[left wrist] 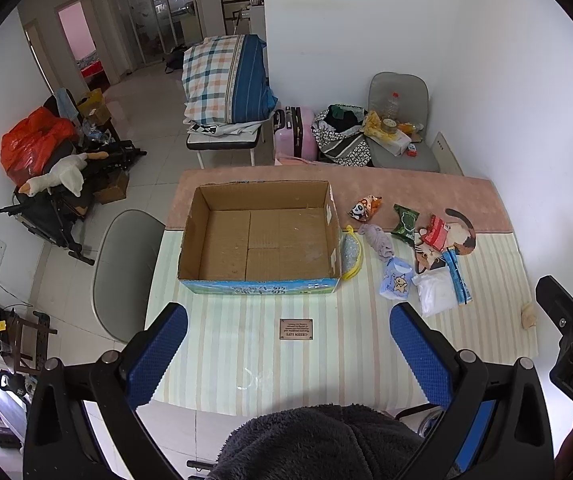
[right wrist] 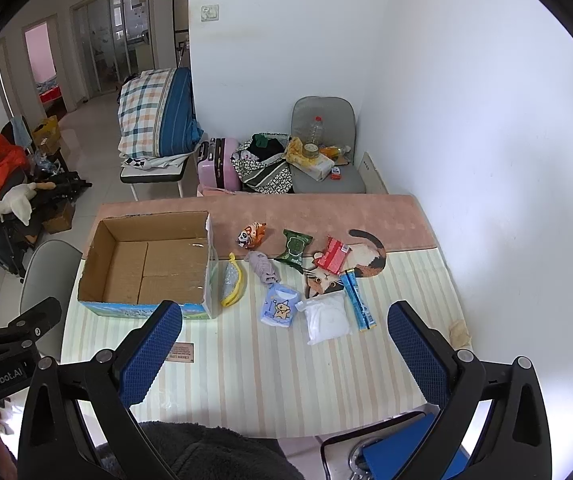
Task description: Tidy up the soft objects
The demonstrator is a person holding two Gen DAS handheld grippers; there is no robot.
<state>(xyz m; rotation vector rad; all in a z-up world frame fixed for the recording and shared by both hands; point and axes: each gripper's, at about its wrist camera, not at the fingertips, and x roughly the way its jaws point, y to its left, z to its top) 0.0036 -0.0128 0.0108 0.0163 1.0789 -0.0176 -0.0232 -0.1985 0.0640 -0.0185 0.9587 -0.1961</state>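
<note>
An empty cardboard box [left wrist: 260, 236] [right wrist: 148, 258] stands on the striped table. To its right lie soft items: a yellow-rimmed pouch [right wrist: 232, 285], a grey cloth [right wrist: 263, 267], a blue tissue pack [right wrist: 279, 305], a white bag [right wrist: 326, 322], a blue sachet [right wrist: 359, 300], a green packet [right wrist: 296, 249], a red packet [right wrist: 334, 260] and a panda snack bag [right wrist: 251, 235]. My left gripper [left wrist: 288, 354] is open and empty, held above the near table edge. My right gripper [right wrist: 284, 350] is open and empty, right of the left one.
A cat-shaped mat [right wrist: 350, 266] lies under some items. A small brown plaque [left wrist: 295, 329] sits on the table [left wrist: 246, 360]. A crumpled tissue [right wrist: 459, 332] lies at the right edge. A grey chair [left wrist: 124, 272] stands left of the table. A white wall is on the right.
</note>
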